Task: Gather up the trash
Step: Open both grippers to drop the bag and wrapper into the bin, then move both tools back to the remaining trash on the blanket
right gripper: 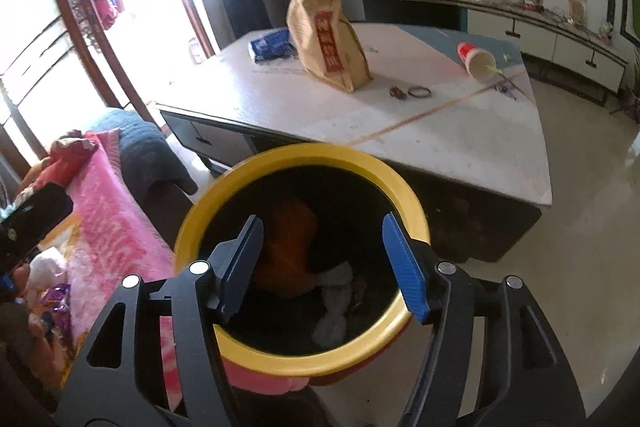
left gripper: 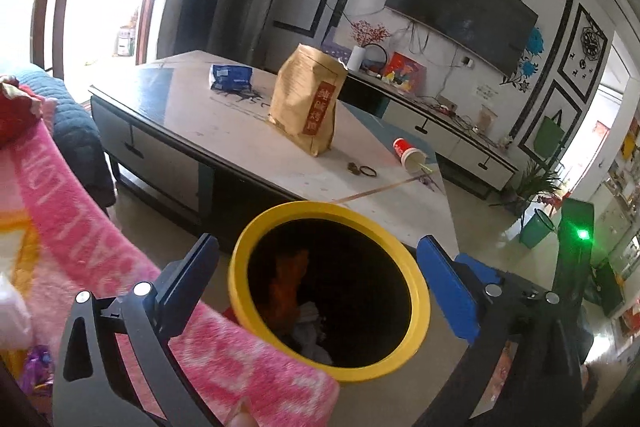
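- The coffee table [left gripper: 224, 131] stands in the middle of the room, its pale top carrying the loose trash
- A pink blanket [left gripper: 100, 247] covers the sofa on the left, touching the side of the bin
- The bin [left gripper: 416, 291], with a yellow rim, stands on the floor just in front of the table; crumpled orange and white trash [right gripper: 332, 279] already lies inside it
- A brown paper bag [left gripper: 306, 99] stands upright on the table top
- A blue packet [left gripper: 231, 75] lies flat behind the bag, toward the far edge
- A red paper cup [left gripper: 408, 155] lies on its side near the table's right edge, a straw in its mouth
- A dark ring [left gripper: 368, 171] and a small brown scrap [left gripper: 353, 167] lie between bag and cup
- The left gripper [left gripper: 320, 279] hangs over the bin with its fingers spread wide, holding nothing
- The right gripper [right gripper: 322, 259] hovers above the bin mouth, also spread apart and empty
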Action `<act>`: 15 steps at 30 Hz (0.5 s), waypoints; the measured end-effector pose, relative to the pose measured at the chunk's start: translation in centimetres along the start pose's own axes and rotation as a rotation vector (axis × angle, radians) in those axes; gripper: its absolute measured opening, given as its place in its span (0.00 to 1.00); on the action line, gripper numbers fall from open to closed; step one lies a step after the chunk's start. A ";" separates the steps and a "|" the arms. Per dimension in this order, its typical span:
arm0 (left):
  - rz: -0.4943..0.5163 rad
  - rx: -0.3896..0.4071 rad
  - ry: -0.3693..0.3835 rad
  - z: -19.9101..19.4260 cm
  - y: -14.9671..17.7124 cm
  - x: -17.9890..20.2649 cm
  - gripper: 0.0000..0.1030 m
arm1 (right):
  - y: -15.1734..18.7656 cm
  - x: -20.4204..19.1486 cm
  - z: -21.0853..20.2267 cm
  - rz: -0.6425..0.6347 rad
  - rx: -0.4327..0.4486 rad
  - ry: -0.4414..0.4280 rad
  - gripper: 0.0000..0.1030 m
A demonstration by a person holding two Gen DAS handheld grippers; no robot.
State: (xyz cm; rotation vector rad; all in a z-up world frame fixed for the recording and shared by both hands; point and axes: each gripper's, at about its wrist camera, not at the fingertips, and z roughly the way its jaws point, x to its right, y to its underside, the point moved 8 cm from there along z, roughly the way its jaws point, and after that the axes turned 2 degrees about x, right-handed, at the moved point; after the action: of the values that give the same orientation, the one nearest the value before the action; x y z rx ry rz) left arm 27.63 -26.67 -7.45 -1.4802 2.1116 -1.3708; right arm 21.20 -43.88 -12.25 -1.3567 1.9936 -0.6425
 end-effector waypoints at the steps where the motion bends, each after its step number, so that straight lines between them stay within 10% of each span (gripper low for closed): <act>1: -0.003 0.007 -0.006 -0.5 0.0 -0.3 0.94 | -0.2 -0.3 -0.2 -0.006 0.009 0.003 0.62; 15: -0.051 0.119 -0.154 -8.1 -0.6 -5.8 0.94 | -1.7 -7.2 -4.9 -0.107 0.172 -0.151 0.67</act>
State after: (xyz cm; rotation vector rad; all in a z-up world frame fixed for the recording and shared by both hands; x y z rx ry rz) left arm 25.60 -17.42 -4.43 -1.5476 1.8787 -1.3284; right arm 20.61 -37.52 -6.10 -1.3717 1.7158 -0.7204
